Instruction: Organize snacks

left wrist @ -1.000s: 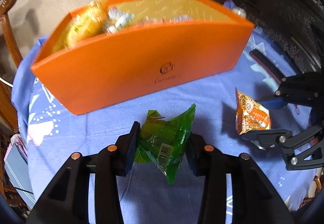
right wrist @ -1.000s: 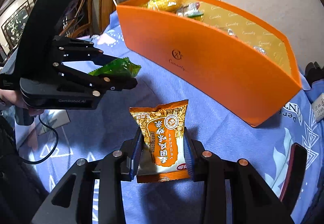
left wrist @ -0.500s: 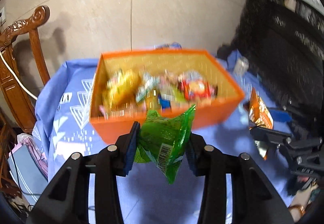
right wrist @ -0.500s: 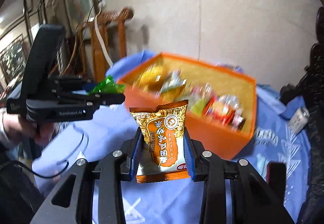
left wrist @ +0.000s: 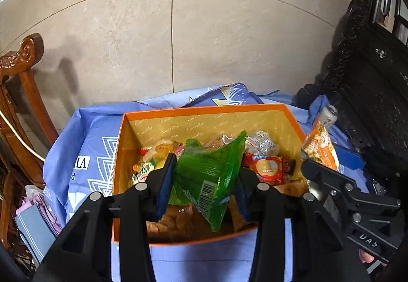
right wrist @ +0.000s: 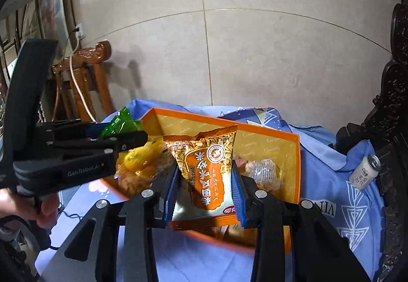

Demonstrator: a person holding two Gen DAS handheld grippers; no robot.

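Left tongs [left wrist: 204,180] clamped on green packet [left wrist: 209,175], right tongs [right wrist: 205,192] clamped on orange peanut packet [right wrist: 206,170], both over orange box [left wrist: 204,110]. Lower inside the walls, find gaps among snacks, then release.

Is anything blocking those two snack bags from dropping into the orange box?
Nothing visible does. The orange box is open-topped, with no lid. The green bag in the left hand-held gripper and the orange bag in the right hand-held gripper hang over it; only loose snacks lie below.
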